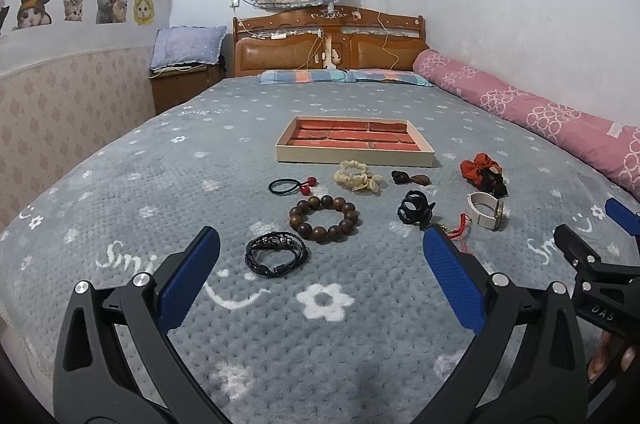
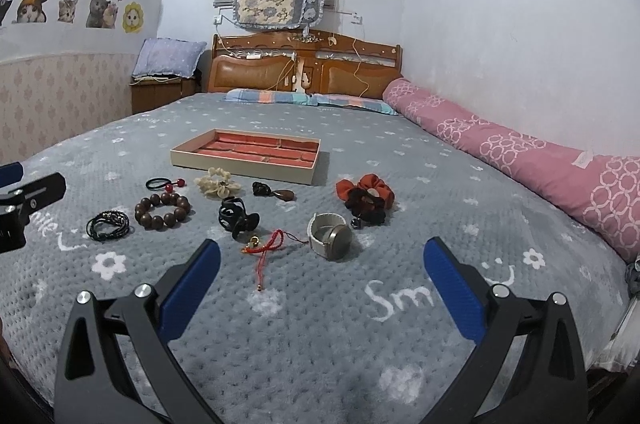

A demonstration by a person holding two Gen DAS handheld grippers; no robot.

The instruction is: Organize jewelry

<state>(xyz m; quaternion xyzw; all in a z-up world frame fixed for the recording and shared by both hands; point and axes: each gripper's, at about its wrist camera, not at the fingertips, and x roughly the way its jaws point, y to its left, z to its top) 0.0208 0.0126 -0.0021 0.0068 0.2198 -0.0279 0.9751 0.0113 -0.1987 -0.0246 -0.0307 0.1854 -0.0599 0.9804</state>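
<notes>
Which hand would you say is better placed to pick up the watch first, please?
Probably the right. The watch lies just ahead of the open right gripper, slightly left of centre. From the open left gripper it sits off to the right, beyond the fingers, with the black braided bracelet nearer.

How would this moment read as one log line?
stage: start | left hand-held gripper: open, empty | right hand-held gripper: open, empty | jewelry tray: empty | wooden bead bracelet: on bed

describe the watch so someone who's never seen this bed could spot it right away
On the grey bedspread, look in front of the tray, toward its right end, nearer than the orange scrunchie. The watch lies beside a red cord: the only piece with a white band and a round metal face.
</notes>
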